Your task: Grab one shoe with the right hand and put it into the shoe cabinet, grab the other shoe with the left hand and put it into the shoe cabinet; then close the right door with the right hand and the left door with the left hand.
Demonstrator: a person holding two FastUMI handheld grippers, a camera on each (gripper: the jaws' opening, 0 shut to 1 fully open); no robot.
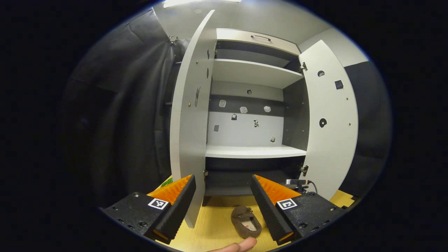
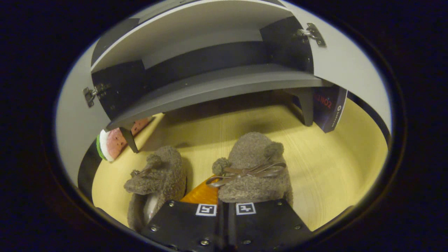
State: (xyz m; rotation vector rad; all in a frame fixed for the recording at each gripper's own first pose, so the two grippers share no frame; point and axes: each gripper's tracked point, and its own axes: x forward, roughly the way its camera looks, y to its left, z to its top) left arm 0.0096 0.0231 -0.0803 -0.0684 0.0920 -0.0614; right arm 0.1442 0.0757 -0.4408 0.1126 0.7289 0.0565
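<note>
Presently the right gripper, jaws nearly closed, pinches the right shoe: soft, light; grip the collar at 6 o'clock. Left gripper gapes empty.

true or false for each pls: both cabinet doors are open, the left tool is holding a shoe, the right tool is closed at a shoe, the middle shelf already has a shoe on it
1. Both cabinet doors are open: true.
2. The left tool holds a shoe: false, it is open and empty.
3. The right tool is closed at the brown fuzzy shoe: true, though the grip itself is hidden.
4. The middle shelf already has a shoe on it: false, it is bare; both shoes are on the wooden floor, the other shoe beside the first.
</note>
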